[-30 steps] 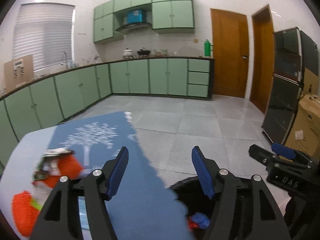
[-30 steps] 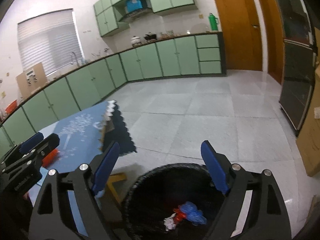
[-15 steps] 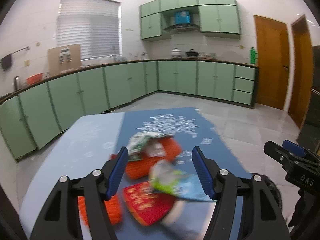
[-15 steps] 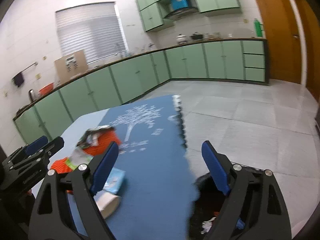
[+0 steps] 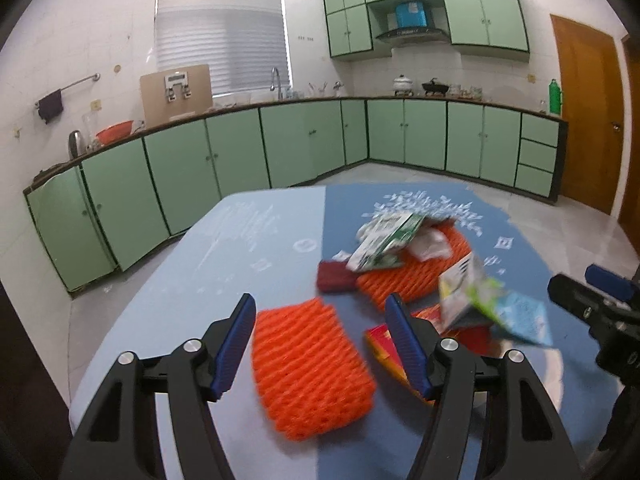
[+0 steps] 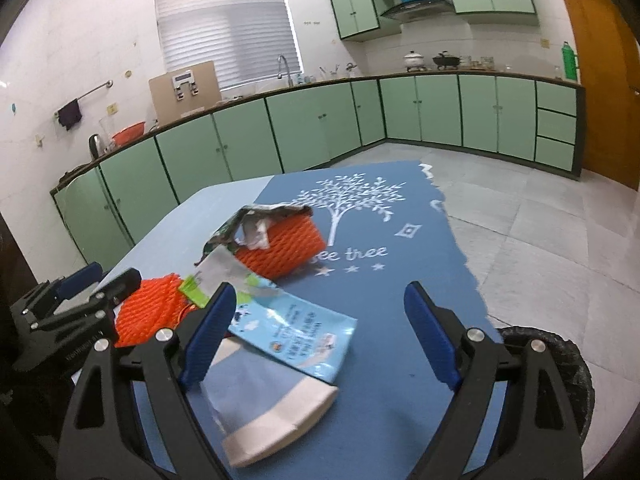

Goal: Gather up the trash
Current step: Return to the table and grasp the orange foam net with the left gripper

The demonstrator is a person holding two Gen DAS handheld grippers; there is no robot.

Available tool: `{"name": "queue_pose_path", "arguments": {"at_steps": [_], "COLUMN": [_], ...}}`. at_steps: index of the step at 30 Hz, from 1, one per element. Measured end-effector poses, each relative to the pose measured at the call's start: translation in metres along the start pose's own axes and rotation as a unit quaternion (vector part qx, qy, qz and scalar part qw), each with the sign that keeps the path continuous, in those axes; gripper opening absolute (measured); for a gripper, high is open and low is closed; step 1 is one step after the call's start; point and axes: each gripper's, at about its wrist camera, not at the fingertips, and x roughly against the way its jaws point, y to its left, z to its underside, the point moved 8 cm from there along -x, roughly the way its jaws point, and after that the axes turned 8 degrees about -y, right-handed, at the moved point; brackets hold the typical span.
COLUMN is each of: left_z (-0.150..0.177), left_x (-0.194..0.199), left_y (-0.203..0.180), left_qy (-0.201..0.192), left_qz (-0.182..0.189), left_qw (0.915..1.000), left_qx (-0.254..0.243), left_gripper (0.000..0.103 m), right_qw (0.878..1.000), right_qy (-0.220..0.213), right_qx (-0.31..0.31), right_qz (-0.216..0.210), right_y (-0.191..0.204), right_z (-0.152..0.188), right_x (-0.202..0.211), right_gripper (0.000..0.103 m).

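Left hand-held gripper is seen spread wide, nothing pinched, held over the bench w/ a flat orange foam net lying between and below its blue fingers. Right hand-held gripper is likewise spread, empty, above the blue tree-print mat that covers the bench's right part.

Trash is piled mid-bench. A 2nd orange foam net is seen further back, topped by a green-white wrapper and crumpled white paper. A dark red pad sits just beside it, on its left. A red packet lies flat near the left gripper's right finger, partly hidden by it. A light blue printed pouch overlaps a white-ended bag in the right wrist view; a green-white carton is tilted just behind it. In the left wrist view these are blurred.

A black-lined trash bin is seen off the bench's right edge, on the tiled floor. Green cabinets line the walls behind.
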Motion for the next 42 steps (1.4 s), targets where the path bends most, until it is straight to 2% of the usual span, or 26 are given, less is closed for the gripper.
{"name": "queue_pose_path", "arguments": {"at_steps": [7,15,20,21,26,27,28,34,42], "left_z": [0.015,0.037,0.042,0.043,0.042,0.04,0.038,0.038,0.025], "left_x": [-0.006,-0.014,-0.017,-0.018,-0.018,-0.015,-0.013,-0.016,-0.011], "left_y": [0.015,0.014,0.011,0.01,0.012,0.013,0.015,0.017,0.022], "left_qy": [0.024,0.062,0.073,0.076,0.075,0.067,0.062,0.068,0.047], "left_qz": [-0.004,0.002,0.004,0.005,0.011,0.009,0.006,0.014,0.011], "left_qw": [0.9996,0.998,0.9973,0.9971,0.997,0.9975,0.9978,0.9968,0.9979], "left_qx": [0.012,0.013,0.007,0.007,0.018,0.021,0.022,0.041,0.044], "left_gripper": [0.07,0.072,0.072,0.07,0.04,0.03,0.014,0.013,0.012], "right_qw": [1.0,0.999,0.999,0.999,0.999,0.999,0.999,0.998,0.997], "right_qy": [0.011,0.016,0.021,0.022,0.023,0.023,0.024,0.023,0.027], "right_qx": [0.022,0.029,0.03,0.031,0.034,0.034,0.036,0.049,0.069], "right_qz": [-0.013,-0.009,-0.009,-0.009,-0.01,-0.01,-0.01,-0.023,-0.032], "right_y": [0.025,0.03,0.029,0.029,0.029,0.029,0.03,0.041,0.058], "right_z": [0.006,0.01,0.013,0.013,0.013,0.014,0.014,0.012,0.012], "right_x": [-0.013,-0.017,-0.02,-0.02,-0.021,-0.022,-0.022,-0.023,-0.03], "right_gripper": [0.084,0.084,0.084,0.084,0.084,0.084,0.084,0.084,0.084]}}
